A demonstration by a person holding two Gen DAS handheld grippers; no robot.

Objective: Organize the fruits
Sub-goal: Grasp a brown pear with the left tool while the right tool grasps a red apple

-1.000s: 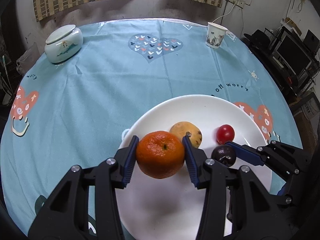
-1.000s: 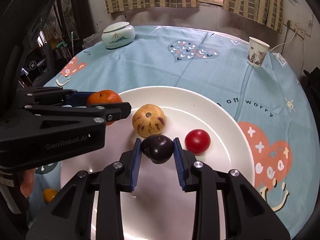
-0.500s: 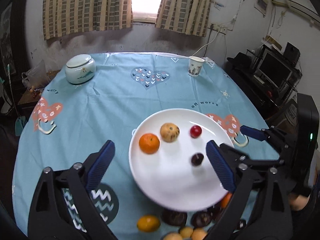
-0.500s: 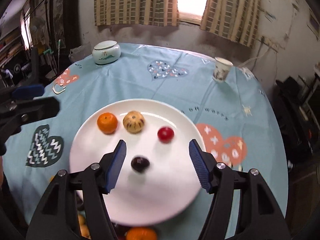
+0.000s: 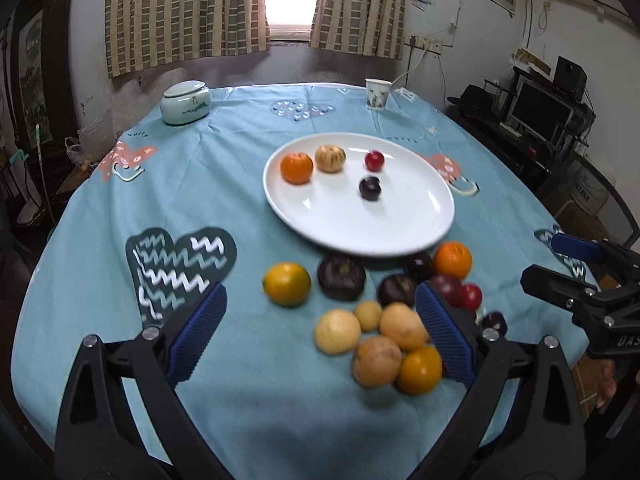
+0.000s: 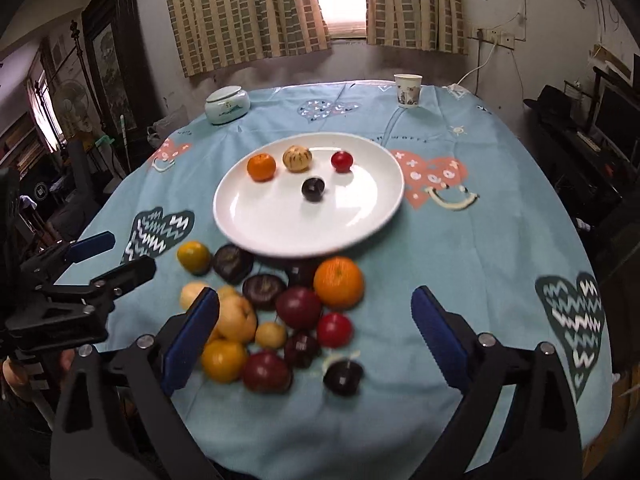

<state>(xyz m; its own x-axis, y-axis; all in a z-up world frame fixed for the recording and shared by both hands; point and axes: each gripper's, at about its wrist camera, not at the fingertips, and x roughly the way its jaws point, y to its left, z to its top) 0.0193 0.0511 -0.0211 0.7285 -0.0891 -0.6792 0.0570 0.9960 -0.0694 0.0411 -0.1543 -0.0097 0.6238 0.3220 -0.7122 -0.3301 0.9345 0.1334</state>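
Note:
A white plate (image 5: 340,220) (image 6: 280,228) sits mid-table on the blue cloth. It holds an orange (image 5: 296,167), a striped yellow fruit (image 5: 330,158), a small red fruit (image 5: 374,160) and a dark plum (image 5: 369,188). Several loose fruits (image 5: 380,320) (image 6: 280,316) lie in a pile on the cloth in front of the plate. My left gripper (image 5: 319,292) hovers open above the pile's left side, holding nothing. My right gripper (image 6: 315,296) is above the pile's right side, its jaws opening wide, with nothing gripped. Each gripper shows at the edge of the other's view.
A pale lidded jar (image 5: 186,102) stands at the far left of the table and a paper cup (image 5: 377,94) at the far right. A desk with a monitor (image 5: 540,110) is off to the right. The table's near edge lies just under both grippers.
The left gripper let go of the orange and the right let go of the dark plum, both left on the plate. Both opened and drew back to the near side, bringing the pile into view.

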